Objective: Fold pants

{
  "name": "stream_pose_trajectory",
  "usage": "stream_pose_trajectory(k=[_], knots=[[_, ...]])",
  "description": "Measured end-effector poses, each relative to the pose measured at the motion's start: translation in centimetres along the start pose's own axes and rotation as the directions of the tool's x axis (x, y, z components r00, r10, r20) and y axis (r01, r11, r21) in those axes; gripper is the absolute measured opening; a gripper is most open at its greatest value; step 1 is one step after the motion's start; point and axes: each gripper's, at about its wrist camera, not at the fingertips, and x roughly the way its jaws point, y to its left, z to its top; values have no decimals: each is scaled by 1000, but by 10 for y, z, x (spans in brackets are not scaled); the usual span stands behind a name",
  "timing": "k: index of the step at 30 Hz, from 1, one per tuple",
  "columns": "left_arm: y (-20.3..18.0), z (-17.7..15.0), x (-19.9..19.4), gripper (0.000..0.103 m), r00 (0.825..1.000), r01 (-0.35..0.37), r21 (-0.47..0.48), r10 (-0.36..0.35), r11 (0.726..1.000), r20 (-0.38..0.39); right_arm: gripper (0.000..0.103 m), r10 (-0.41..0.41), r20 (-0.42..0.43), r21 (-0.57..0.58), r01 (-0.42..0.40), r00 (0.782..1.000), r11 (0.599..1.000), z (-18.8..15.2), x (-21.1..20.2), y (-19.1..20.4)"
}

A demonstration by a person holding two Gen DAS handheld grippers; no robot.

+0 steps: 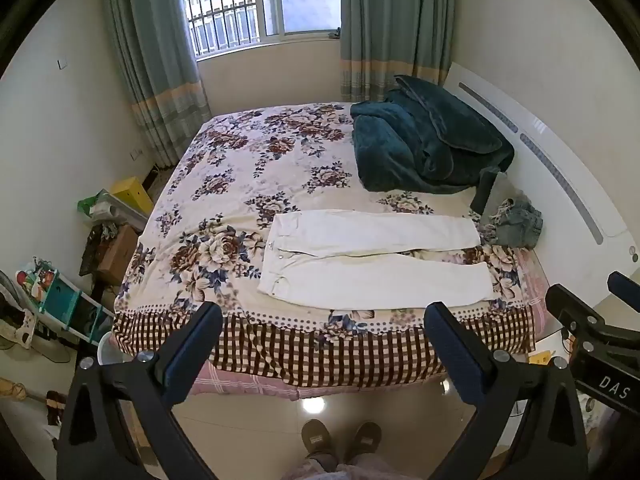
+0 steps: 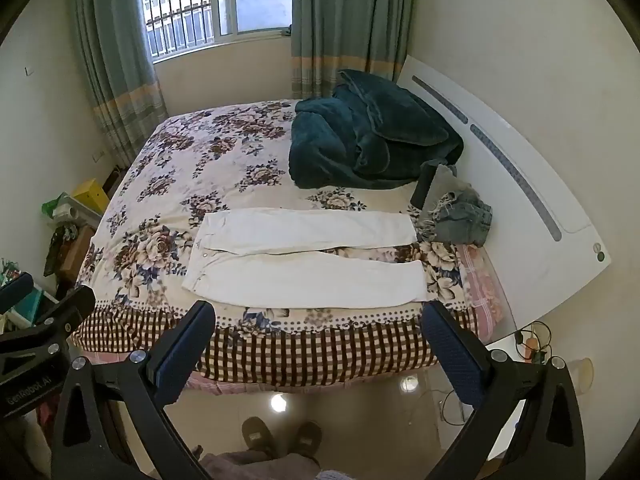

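I stand at the foot-side edge of the bed with both claws raised over the floor, neither one touching anything. My left gripper is spread wide and holds nothing; my right gripper is equally wide and just as bare.

The white pants lie flat on the floral bedspread near the edge closest to me, waistband to my left, the 2 legs running to my right and slightly parted. Nothing is folded yet, so I judge the task is at its very start.

The cloth looks like light, fairly firm cotton twill: limp enough to sag if I lift it by 1 point, stiff enough to keep a crease. I would pinch the far leg at 2 places, left claw at the far waistband corner, right claw at the far hem, then bring it over onto the near leg.

A bunched denim garment sits just beside the far hem, and a dark teal blanket is heaped well behind; I should avoid snagging the denim.
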Motion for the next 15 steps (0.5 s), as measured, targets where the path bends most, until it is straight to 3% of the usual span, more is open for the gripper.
stream_pose_trajectory(k=[15], knots=[[3, 5, -5, 103, 1000, 2, -7, -1, 1000, 1, 103, 11, -13, -6, -11, 1000, 1000, 2, -1, 4]])
